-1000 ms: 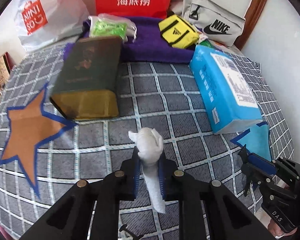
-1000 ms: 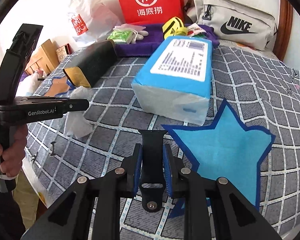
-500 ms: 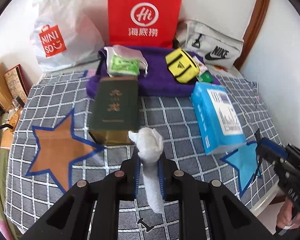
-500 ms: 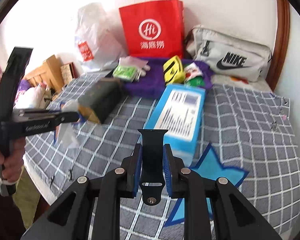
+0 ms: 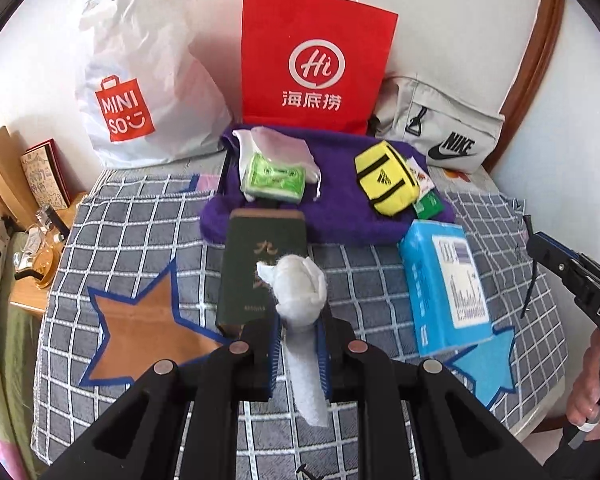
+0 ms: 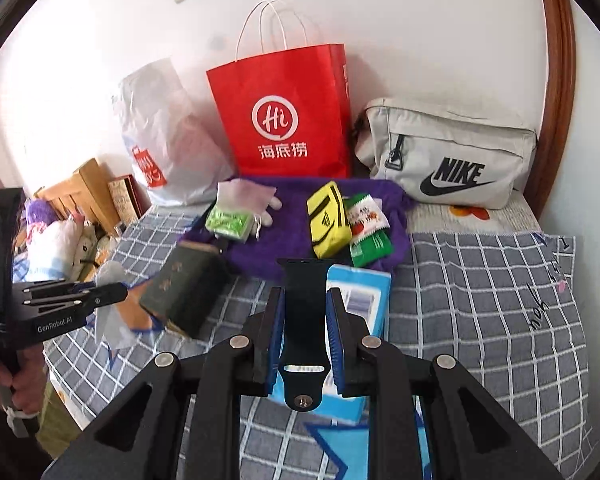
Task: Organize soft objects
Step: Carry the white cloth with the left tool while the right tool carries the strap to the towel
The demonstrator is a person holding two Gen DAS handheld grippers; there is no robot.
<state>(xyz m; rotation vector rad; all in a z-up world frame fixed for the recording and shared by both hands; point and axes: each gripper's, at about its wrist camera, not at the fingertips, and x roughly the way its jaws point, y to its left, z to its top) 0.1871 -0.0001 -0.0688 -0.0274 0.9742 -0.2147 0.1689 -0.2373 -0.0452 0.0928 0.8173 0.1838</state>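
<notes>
The left gripper [image 5: 298, 336] is clamped on a white wad [image 5: 300, 288] of soft tissue or cloth; its bunched head sticks out beyond the fingertips and a flat tail hangs back between the arms. The right gripper [image 6: 305, 320] is clamped on a black strap [image 6: 304, 312], which stands upright between the blue pads [image 6: 277, 332] with its pin end hanging below them.

Under both lies a grey checked cloth [image 5: 140, 240]. Ahead of the left gripper, just past the wad, lies a dark green box [image 5: 256, 264]. To its left is an orange star [image 5: 148, 332]; to its right a blue pack [image 5: 444, 280] rests partly on a blue star [image 5: 488, 368]. Farther ahead a purple towel [image 5: 340, 216] carries a green packet [image 5: 276, 176] and a yellow pouch [image 5: 388, 184]. Behind the towel stand a red bag [image 5: 316, 60], a white bag [image 5: 140, 80] and a grey bag [image 5: 444, 128].

In the right wrist view the left gripper shows at far left with the wad in it, held by a hand [image 6: 16, 384].
</notes>
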